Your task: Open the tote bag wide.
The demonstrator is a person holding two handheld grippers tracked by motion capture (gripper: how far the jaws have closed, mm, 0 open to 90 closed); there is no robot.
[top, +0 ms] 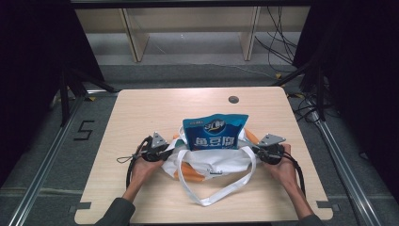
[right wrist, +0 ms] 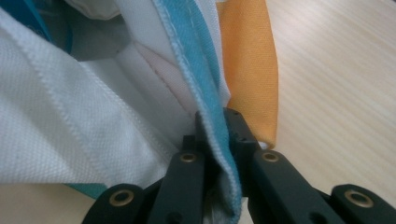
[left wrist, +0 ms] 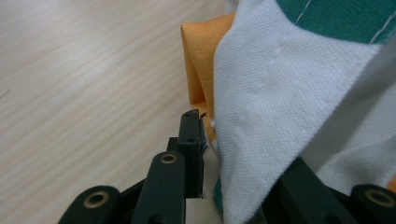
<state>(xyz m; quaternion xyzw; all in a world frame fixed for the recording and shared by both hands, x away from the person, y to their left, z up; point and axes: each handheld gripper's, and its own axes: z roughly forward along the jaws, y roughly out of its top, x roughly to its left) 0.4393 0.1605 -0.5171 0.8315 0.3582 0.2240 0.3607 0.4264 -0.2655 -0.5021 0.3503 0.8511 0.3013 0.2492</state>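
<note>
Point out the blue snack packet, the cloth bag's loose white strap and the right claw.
blue snack packet (top: 215, 132), high view, middle of its front.
white strap (top: 214, 196), high view, bottom of the loop.
right claw (right wrist: 219, 128), right gripper view, between its tips, pinching cloth.

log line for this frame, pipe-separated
left gripper: shut on tote bag rim | right gripper: shut on rim | blue snack pouch: upright in bag
</note>
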